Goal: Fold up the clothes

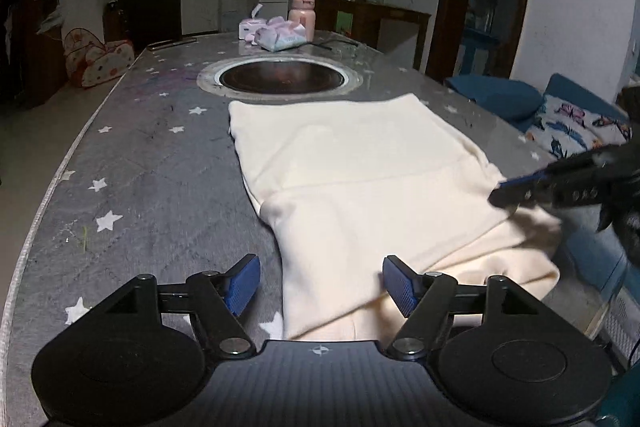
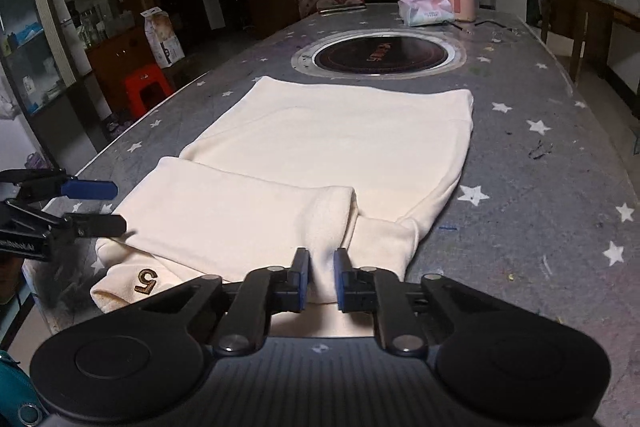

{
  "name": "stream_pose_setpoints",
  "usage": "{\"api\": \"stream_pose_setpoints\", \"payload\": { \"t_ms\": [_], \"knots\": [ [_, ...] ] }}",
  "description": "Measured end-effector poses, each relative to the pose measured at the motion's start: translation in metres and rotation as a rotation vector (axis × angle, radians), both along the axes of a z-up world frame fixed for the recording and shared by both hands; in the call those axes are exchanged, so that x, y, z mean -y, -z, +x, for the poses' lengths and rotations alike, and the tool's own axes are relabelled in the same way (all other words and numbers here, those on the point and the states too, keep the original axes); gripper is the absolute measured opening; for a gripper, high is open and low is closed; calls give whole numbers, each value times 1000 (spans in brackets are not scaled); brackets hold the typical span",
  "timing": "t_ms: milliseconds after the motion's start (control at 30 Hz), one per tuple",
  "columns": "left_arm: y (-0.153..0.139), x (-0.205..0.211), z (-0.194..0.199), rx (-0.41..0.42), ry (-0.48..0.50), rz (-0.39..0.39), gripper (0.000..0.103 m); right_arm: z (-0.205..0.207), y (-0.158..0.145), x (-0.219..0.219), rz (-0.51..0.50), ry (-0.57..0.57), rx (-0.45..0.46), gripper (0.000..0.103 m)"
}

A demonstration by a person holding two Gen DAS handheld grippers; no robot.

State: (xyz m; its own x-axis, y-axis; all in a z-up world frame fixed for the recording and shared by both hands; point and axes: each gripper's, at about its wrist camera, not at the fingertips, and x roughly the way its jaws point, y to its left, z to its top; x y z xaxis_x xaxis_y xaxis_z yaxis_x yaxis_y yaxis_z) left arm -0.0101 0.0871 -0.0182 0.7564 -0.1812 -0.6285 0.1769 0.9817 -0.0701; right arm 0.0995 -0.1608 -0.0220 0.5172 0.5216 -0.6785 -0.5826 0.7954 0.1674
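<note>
Lying folded on the star-patterned table (image 2: 540, 187), between its near edge and the round inset burner (image 2: 378, 57): cream garment (image 2: 320, 147). Right gripper (image 2: 322, 277) pinched narrow on a cloth fold at the near edge. Left gripper (image 1: 318, 285) wide, holding nothing.

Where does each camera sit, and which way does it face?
Left wrist: on the left gripper, facing across the star-patterned grey table over the folded cream garment; its open jaws and the right gripper show.
Right wrist: on the right gripper, shut on that garment; left gripper at left.
Shared: garment, table, round black cooktop.
</note>
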Motion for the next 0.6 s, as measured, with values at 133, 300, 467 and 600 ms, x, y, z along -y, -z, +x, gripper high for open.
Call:
{"api": "stream_pose_setpoints", "payload": {
  "t_ms": [133,300,467,600],
  "knots": [
    [3,-2,-3,2,14,22,71,-10,-16,2,17,2,39,8],
    [7,-9,-4,-17,8,35,71,-25,-35,6,14,9,62,8],
    [0,-15,-4,-9,-4,45,71,-20,-16,14,-33,57,16,15],
    [-17,-18,0,38,-14,9,71,-15,-23,20,-13,59,52,15]
  ]
}}
